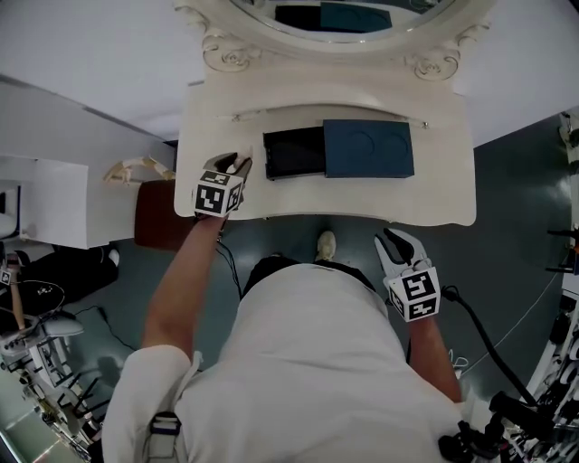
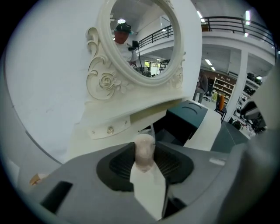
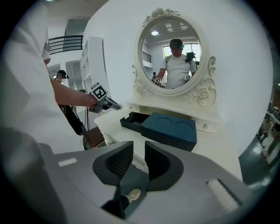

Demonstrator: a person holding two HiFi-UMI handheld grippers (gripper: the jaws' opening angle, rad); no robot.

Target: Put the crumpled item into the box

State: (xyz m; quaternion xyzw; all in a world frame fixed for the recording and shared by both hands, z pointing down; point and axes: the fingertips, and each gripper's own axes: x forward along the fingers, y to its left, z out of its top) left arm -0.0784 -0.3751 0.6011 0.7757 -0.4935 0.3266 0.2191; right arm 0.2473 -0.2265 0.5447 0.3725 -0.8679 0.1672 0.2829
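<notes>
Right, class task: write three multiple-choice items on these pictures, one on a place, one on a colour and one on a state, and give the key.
1. Where does the box stand?
A. On the dressing table, in front of the mirror
B. On the floor
C. On a shelf

2. What colour is the lid of the box?
A. Red
B. Dark blue
C. Yellow

3. How do the jaws of the left gripper stand?
A. Wide apart and empty
B. Closed on the crumpled item
C. Closed on the lid

Key:
1 A, the head view shows it lying on the white tabletop below the mirror.
2 B, both the head view and the right gripper view show it dark blue.
3 B, the left gripper view shows the pale wad pinched between them.
</notes>
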